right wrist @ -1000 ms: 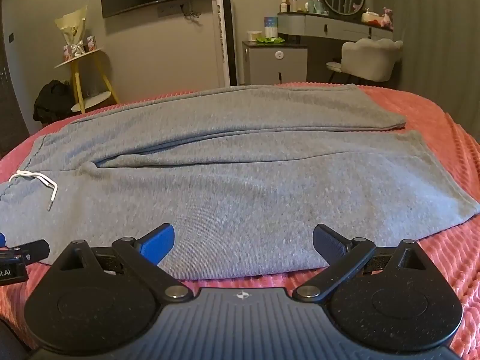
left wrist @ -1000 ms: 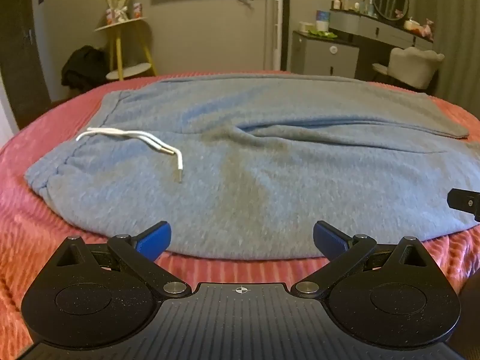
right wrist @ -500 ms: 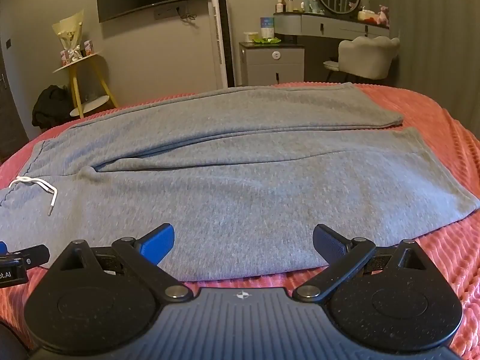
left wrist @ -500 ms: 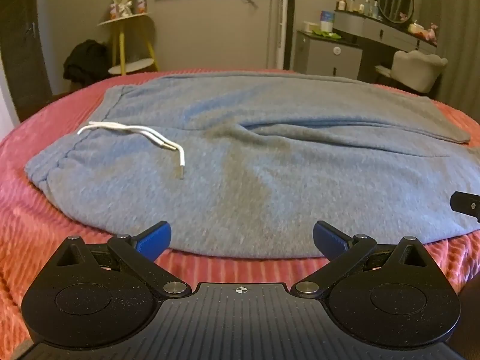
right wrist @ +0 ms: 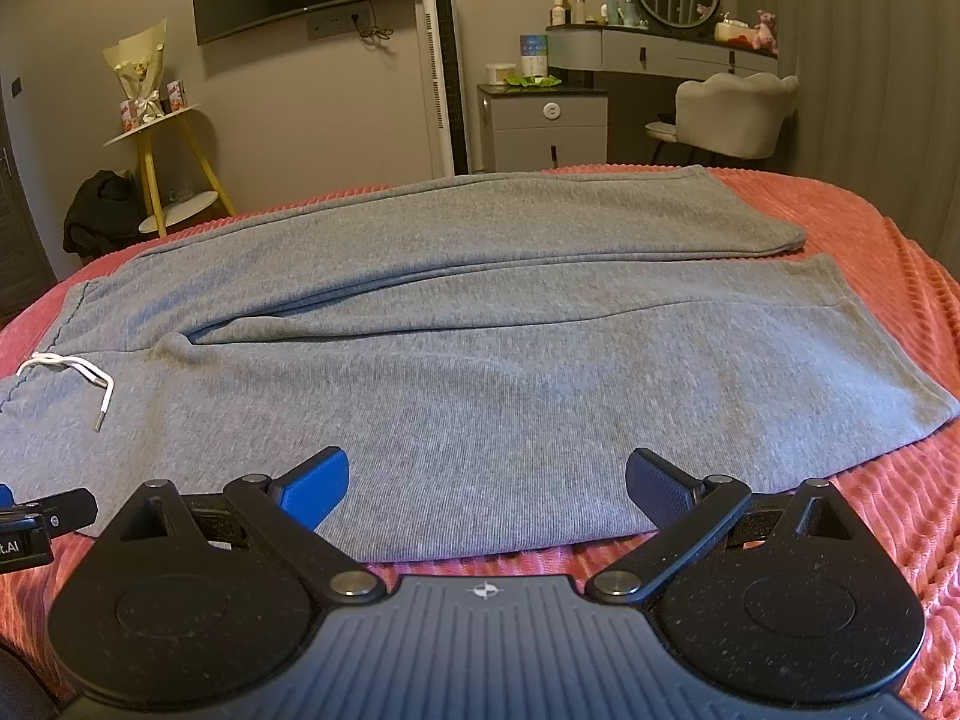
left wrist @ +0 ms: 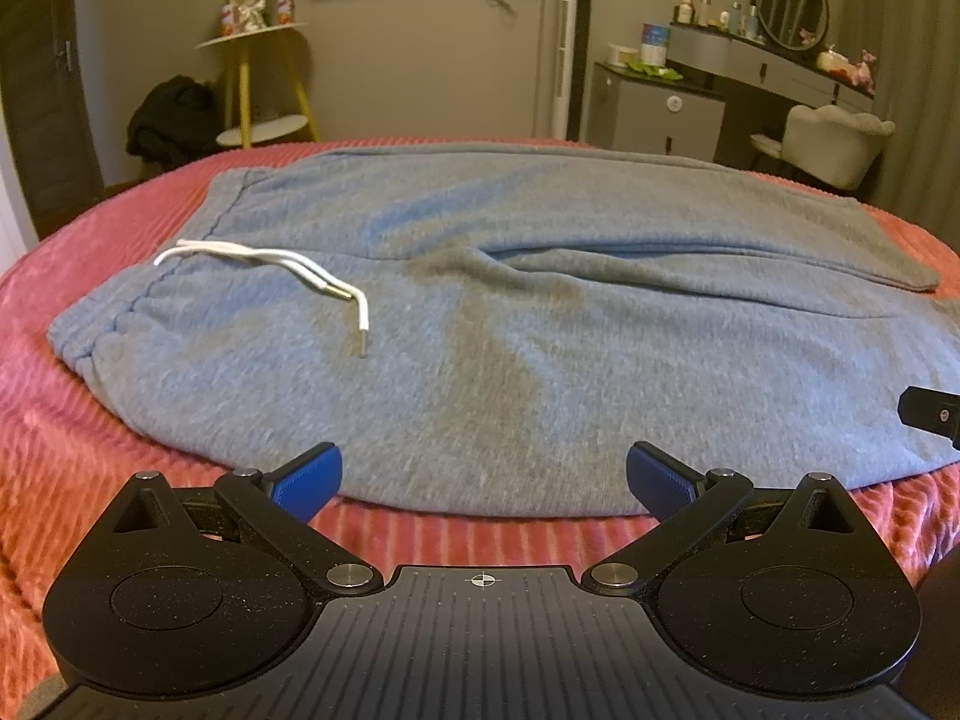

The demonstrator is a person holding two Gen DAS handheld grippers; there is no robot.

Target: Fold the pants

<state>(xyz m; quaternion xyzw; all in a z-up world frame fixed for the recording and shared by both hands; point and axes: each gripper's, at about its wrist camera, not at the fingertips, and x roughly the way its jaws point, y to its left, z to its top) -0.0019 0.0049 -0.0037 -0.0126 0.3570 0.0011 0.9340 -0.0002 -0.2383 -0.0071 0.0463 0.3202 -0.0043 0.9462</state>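
Lying flat on the red bed, grey pants, drawstring at 10 o'clock, left hand-held gripper and right hand-held gripper both wide open, empty, at the near hem.

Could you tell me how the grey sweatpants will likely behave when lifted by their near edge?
The grey knit sweatpants look soft and creased, so they would probably drape limply. The loose white drawstring may dangle. The ribbed coral bedspread might add drag.

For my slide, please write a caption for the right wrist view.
Open right gripper at the near edge of grey pants on a red bedspread.
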